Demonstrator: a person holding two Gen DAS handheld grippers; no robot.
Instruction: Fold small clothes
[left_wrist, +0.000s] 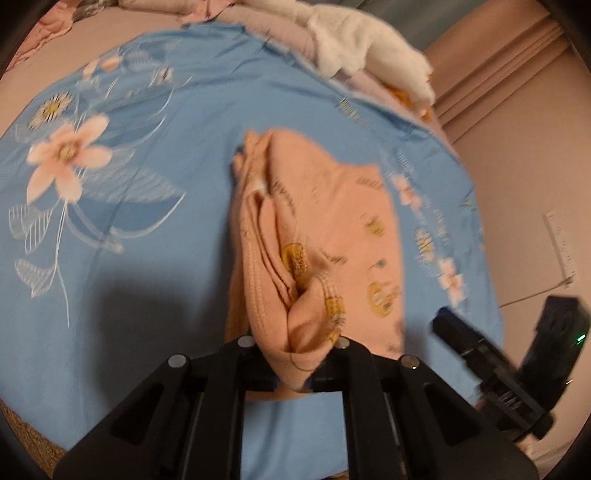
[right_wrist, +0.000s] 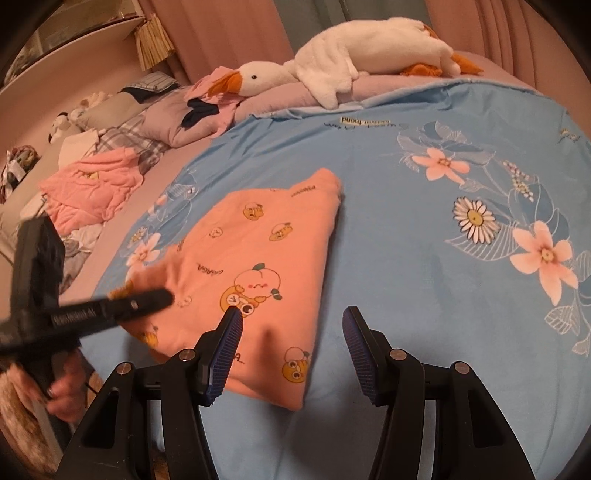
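A small peach-orange top (right_wrist: 258, 254) with cartoon prints lies folded on the blue flowered sheet (right_wrist: 406, 229). In the left wrist view its near edge (left_wrist: 310, 317) is bunched up between the fingers of my left gripper (left_wrist: 295, 350), which is shut on the cloth; the pads are hidden by the fabric. The same gripper (right_wrist: 162, 297) shows at the top's left side in the right wrist view. My right gripper (right_wrist: 291, 321) stands open over the top's near right corner, with nothing pinched between its blue pads (right_wrist: 231, 339). One of its fingers (left_wrist: 465, 343) shows at the right in the left wrist view.
A white plush goose (right_wrist: 351, 48) lies along the far edge of the bed. A heap of pink clothes (right_wrist: 92, 184) and pillows (right_wrist: 155, 122) sit at the far left. A person's hand (right_wrist: 62, 391) holds the left gripper's handle. Pink curtains (left_wrist: 498, 74) hang beyond the bed.
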